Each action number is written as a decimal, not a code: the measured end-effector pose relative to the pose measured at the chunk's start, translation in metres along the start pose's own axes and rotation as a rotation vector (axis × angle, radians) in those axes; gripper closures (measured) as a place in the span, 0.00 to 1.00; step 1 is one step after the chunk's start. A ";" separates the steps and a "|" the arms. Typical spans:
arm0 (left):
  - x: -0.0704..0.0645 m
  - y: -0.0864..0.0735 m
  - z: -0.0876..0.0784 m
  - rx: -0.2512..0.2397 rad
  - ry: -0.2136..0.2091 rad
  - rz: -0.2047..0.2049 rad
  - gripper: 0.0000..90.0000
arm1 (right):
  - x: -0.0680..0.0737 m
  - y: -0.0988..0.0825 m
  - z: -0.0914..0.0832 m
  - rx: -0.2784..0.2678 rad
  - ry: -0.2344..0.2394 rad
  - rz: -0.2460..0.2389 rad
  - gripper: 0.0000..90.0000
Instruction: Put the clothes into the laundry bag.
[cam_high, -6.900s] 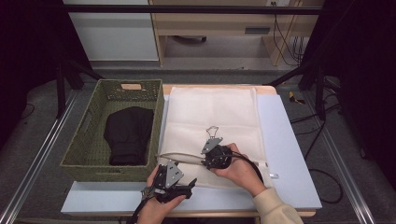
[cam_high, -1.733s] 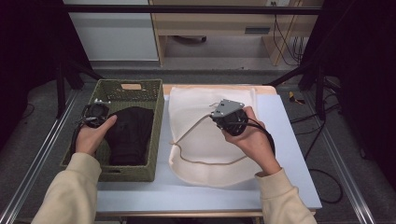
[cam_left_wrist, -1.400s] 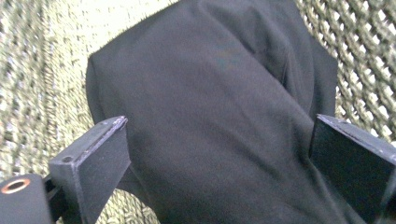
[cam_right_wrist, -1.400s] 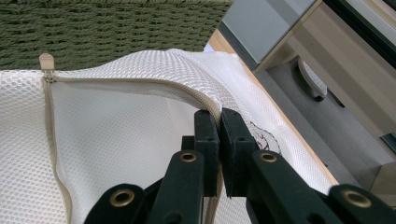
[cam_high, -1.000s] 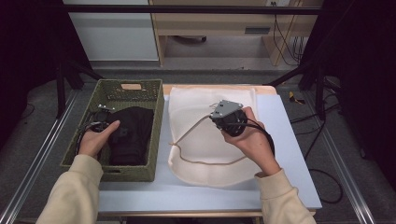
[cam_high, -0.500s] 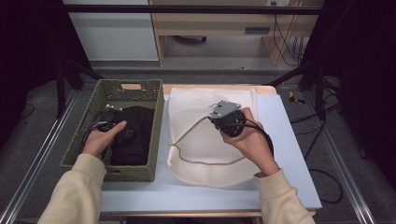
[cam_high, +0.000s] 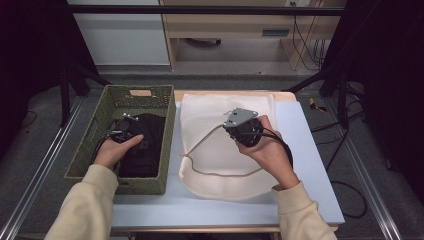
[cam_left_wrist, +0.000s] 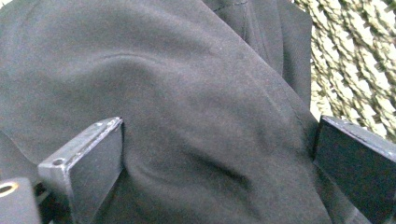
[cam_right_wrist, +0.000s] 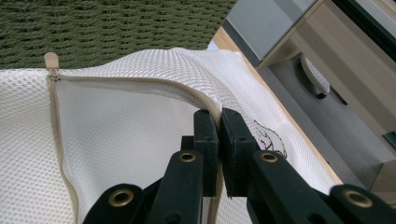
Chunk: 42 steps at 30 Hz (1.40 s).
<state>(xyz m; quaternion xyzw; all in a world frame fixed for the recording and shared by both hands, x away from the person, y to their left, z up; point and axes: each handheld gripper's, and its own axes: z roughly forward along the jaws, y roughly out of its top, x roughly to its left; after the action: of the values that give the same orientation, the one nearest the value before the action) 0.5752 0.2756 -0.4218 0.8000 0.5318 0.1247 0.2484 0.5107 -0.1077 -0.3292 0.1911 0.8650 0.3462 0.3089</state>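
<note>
Here, one mesh bag (cam_high: 220, 145) pinched by right hand-held gripper (cam_right_wrist: 219, 122), left hand-held gripper (cam_left_wrist: 219, 163) spread over one black garment (cam_left_wrist: 187, 93)

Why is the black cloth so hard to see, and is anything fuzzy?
High view: the black cloth sits dark in the green basket, folds lost. Left gripper view: close up, folds show, slightly soft. Right gripper view: the white mesh bag is sharp, the furniture behind blurry.

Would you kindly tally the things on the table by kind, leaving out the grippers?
Woven green basket: 1
Black garment: 1
White mesh laundry bag: 1
Total: 3
</note>
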 end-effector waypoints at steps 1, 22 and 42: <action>0.000 0.000 0.001 0.002 0.004 0.003 0.02 | 0.000 0.000 0.000 0.001 0.000 0.000 0.95; -0.007 0.001 0.014 0.073 0.165 0.078 0.00 | 0.000 0.000 0.000 0.006 0.003 -0.006 0.95; 0.005 -0.005 0.015 0.087 0.152 0.033 0.00 | 0.001 -0.001 0.000 0.009 0.006 -0.003 0.95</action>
<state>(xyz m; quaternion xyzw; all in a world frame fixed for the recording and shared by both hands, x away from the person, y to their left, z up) 0.5798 0.2783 -0.4373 0.8070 0.5406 0.1658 0.1701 0.5103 -0.1077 -0.3300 0.1901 0.8678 0.3422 0.3060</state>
